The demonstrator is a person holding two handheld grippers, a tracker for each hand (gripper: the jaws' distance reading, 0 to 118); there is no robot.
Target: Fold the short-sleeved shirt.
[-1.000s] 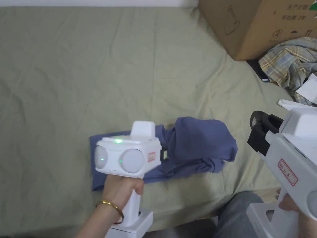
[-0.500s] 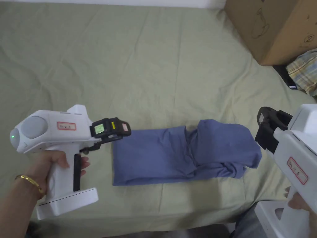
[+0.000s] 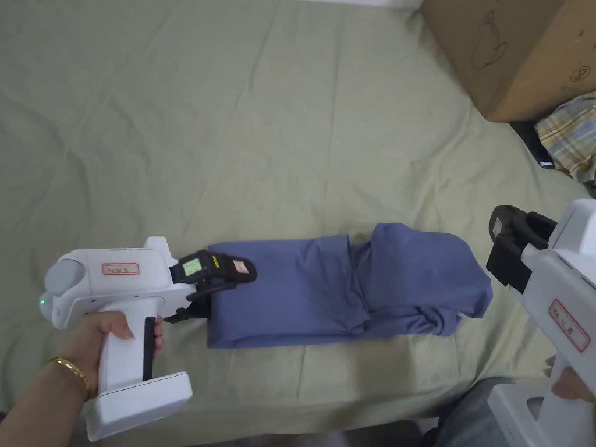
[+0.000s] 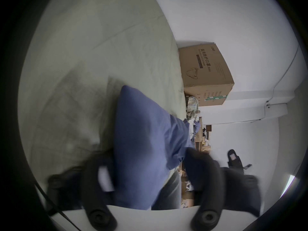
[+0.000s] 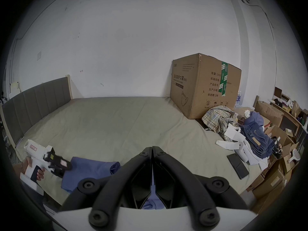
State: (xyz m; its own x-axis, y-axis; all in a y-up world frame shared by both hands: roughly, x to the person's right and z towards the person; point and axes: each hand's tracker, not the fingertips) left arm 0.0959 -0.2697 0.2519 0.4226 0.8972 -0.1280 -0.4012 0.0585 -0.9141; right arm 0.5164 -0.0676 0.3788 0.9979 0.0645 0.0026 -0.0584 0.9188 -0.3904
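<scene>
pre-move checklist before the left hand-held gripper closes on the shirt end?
1. Left hand-held gripper open, jaws either side of the blue shirt's end: ok.
2. Jaws pressing on the cloth: not ok, gap visible.
3. How many layers sit between the jaws: cannot tell, blurred.
4. Right hand-held gripper shut, empty, off the shirt's far end: ok.
5. Far end flat: not ok, bunched.
6. Bare bed sheet beyond the shirt: ok.

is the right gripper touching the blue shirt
Apart. In the head view a strip of green sheet shows between the right gripper and the blue shirt; in the right gripper view its jaws meet with nothing between them.
</scene>
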